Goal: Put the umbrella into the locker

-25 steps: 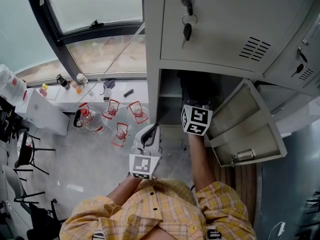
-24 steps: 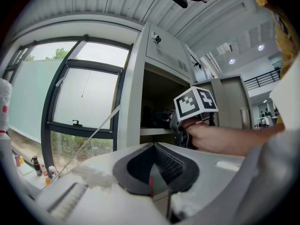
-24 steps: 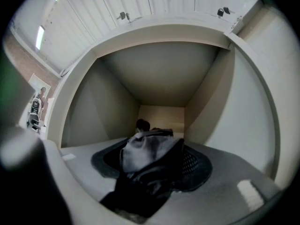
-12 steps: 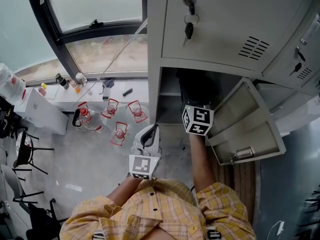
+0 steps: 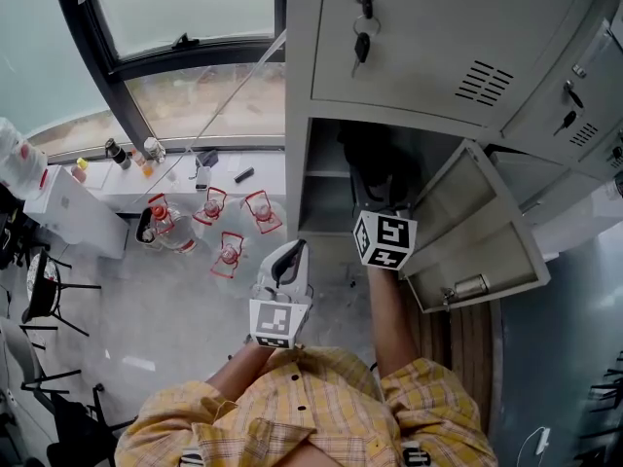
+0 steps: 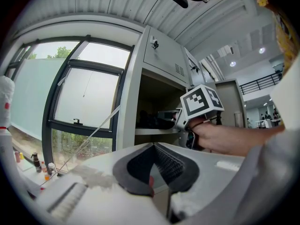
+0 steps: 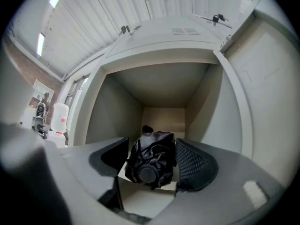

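Observation:
The folded black umbrella (image 7: 152,161) lies on the floor of the open locker compartment (image 7: 161,86), its round end cap facing me. My right gripper (image 7: 152,144) stands at the compartment's mouth with its jaws wide open on either side of the umbrella, not pressing it. In the head view the umbrella (image 5: 375,168) is a dark shape inside the locker, just beyond the right gripper (image 5: 380,207) and its marker cube. My left gripper (image 5: 292,251) hangs to the left of the locker, level, with its fingertips together and nothing in it; in its own view, the left gripper (image 6: 153,145) points past the locker's side.
The compartment's door (image 5: 477,232) stands swung open to the right. Above it is a closed locker door with keys (image 5: 362,42) hanging in the lock. Several water bottles with red handles (image 5: 229,256) stand on the floor to the left, under a large window (image 5: 195,27).
The right gripper has drawn back a little from the locker, leaving the umbrella inside. The left gripper has stayed in place.

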`<state>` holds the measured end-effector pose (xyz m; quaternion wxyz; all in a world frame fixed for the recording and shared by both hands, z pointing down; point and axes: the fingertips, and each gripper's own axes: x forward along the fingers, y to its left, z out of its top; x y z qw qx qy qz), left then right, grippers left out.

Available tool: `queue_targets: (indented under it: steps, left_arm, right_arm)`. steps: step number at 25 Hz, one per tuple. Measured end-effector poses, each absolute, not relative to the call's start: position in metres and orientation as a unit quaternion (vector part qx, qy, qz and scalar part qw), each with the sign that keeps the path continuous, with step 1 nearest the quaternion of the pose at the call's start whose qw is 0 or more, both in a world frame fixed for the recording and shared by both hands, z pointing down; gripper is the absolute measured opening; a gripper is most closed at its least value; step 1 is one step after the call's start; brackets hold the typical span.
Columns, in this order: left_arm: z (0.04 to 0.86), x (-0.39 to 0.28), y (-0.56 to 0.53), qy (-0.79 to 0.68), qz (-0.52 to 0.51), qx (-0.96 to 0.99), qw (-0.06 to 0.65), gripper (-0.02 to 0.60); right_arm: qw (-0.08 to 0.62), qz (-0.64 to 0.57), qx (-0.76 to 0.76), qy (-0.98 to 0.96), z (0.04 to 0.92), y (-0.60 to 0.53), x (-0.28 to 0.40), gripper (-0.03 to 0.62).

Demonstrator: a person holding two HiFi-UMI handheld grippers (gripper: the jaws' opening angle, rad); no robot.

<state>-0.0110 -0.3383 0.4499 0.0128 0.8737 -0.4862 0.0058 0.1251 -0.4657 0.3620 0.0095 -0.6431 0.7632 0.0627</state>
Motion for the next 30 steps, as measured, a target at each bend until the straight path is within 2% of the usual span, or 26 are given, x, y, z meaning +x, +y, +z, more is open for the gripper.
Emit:
queue_targets:
  steps: [4, 10, 19, 24, 30]
  left_arm:
    - [0.448, -0.009, -0.328, -0.485, 0.005, 0.874, 0.011, -0.006]
    - [0.443, -0.008, -0.314, -0.484, 0.002, 0.875, 0.005, -0.005]
    - [0.443, -0.004, -0.291, -0.481, 0.001, 0.877, 0.004, -0.005]
    - [0.44, -0.002, -0.282, -0.483, -0.002, 0.876, 0.002, -0.005]
    - [0.441, -0.002, -0.272, -0.485, 0.002, 0.875, 0.002, -0.005]
  right_arm:
    - [0.017, 0.056, -0.638, 0.768, 0.358, -0.448, 0.126, 0.246]
    - [0.036, 0.044, -0.626, 0.778, 0.353, -0.416, 0.125, 0.213]
    - [0.054, 0.033, -0.611, 0.789, 0.357, -0.364, 0.123, 0.104]
    - [0.046, 0.021, -0.603, 0.796, 0.372, -0.343, 0.119, -0.001]
    - [0.043, -0.005, -0.593, 0.804, 0.393, -0.319, 0.113, -0.012]
